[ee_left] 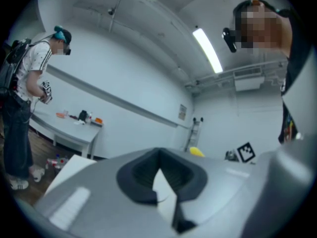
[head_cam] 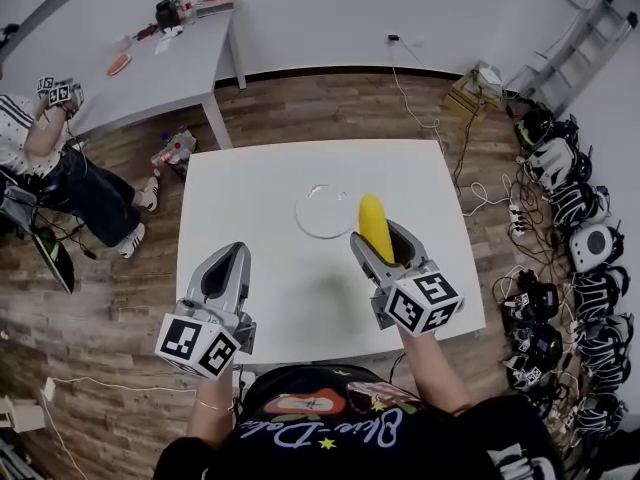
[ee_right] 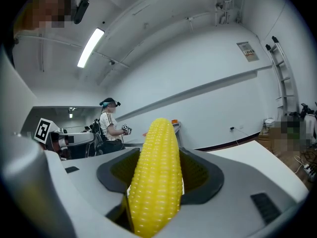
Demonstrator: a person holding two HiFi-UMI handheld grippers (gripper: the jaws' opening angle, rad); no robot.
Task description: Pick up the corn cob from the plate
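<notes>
The yellow corn cob (head_cam: 374,223) stands upright in my right gripper (head_cam: 386,238), which is shut on it just right of the clear glass plate (head_cam: 316,214) on the white table (head_cam: 270,178). The cob is lifted off the plate. In the right gripper view the corn cob (ee_right: 156,172) fills the gap between the dark pads (ee_right: 203,175). My left gripper (head_cam: 227,263) hovers over the table's near left part, shut with nothing in it. In the left gripper view its pads (ee_left: 141,175) meet, and the corn cob's tip (ee_left: 196,151) shows beyond.
A grey table (head_cam: 150,58) with small items stands at the back left, with a seated person (head_cam: 45,143) beside it. Several headsets (head_cam: 570,218) and cables lie on the wooden floor to the right, near a ladder (head_cam: 590,33).
</notes>
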